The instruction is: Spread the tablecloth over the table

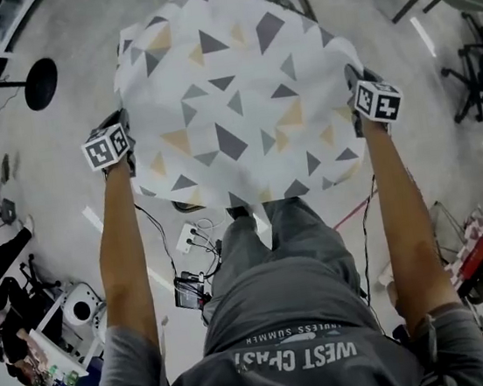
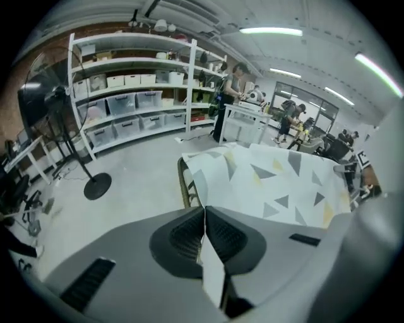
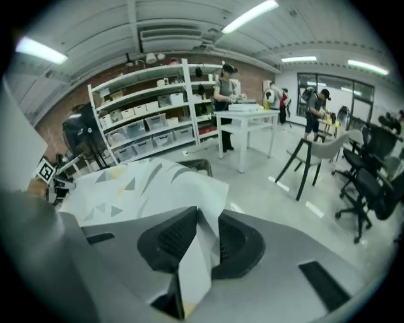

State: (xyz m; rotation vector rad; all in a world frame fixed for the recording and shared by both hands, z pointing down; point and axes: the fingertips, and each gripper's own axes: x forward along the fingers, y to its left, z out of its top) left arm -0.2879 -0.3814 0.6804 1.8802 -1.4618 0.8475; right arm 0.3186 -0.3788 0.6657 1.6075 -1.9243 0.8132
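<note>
White tablecloth (image 1: 238,100): printed with grey and tan triangles, it hung opened out in the air between the two grippers. It billowed above the table (image 2: 184,180), of which only a dark rim showed at the far edge.
Left gripper (image 2: 203,217): the jaws were pressed together on the cloth's near edge, with a strip of fabric pinched flat between the pads.
Right gripper (image 3: 203,221): the jaws stood a little apart with a thick fold of the cloth between them, and the pads did not look to be clamping it.
Done: the cloth was unfolded, stretched wide and positioned above the table.
Remaining: it had not yet settled flat. By my reading, lowering it, freeing both corners and smoothing the overhang were yet to do.
Doubt: whether the far side touched the tabletop could not be told.
</note>
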